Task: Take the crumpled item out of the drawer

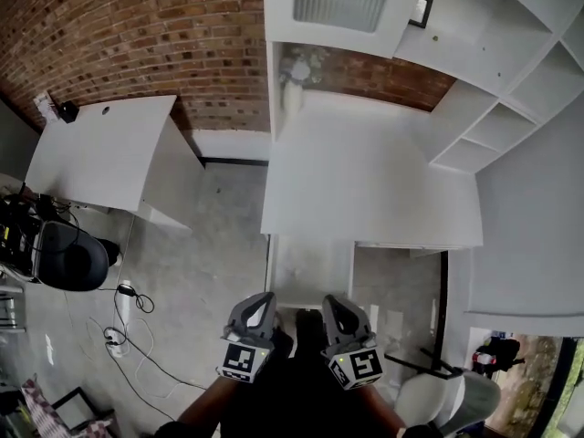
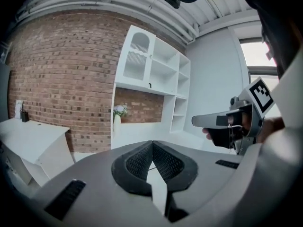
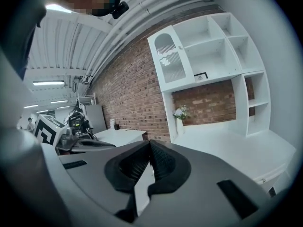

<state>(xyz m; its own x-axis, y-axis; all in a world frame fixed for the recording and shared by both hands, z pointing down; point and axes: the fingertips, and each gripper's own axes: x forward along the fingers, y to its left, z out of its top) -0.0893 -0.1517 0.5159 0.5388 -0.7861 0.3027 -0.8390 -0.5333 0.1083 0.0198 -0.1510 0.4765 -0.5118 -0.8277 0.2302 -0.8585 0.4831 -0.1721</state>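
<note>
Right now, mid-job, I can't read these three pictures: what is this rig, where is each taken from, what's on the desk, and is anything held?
No robot arm here: a person holds grey hand tongs in each hand. The head view is from a camera on the person's head, looking down; the left tongs and right tongs show at its bottom edge. The other two views come from cameras riding on each pair, looking along its jaws. Both pairs are shut and empty. On the long white desk I see only a small white vase of pale flowers, near the red brick wall. No crumpled item or open drawer shows.
</note>
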